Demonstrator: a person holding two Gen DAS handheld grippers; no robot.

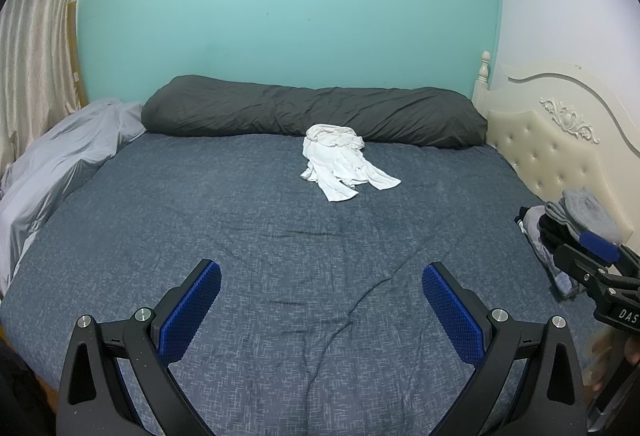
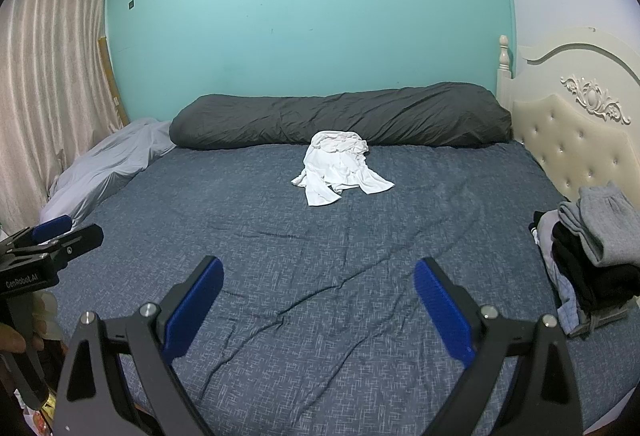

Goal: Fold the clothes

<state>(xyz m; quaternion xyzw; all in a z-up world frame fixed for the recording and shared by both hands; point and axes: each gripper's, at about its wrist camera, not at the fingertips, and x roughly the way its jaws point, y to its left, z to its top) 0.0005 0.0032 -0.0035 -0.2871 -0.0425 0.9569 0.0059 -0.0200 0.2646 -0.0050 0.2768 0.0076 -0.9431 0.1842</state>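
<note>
From the left wrist view, the left gripper (image 1: 321,282) hovers over the blue bedspread (image 1: 240,236), its blue pads spread wide with nothing between them. A crumpled white garment (image 1: 340,165) lies at twelve o'clock, touching the dark grey bolster (image 1: 312,113). At three o'clock sits a stack of clothes (image 1: 568,232), partly hidden by the right gripper (image 1: 596,256); its spread is hard to judge here.

From the right wrist view, the right gripper (image 2: 318,278) also gapes empty. The white garment (image 2: 340,165) lies at twelve, the stack of clothes (image 2: 592,248) at three, the left gripper (image 2: 56,236) at nine.
</note>
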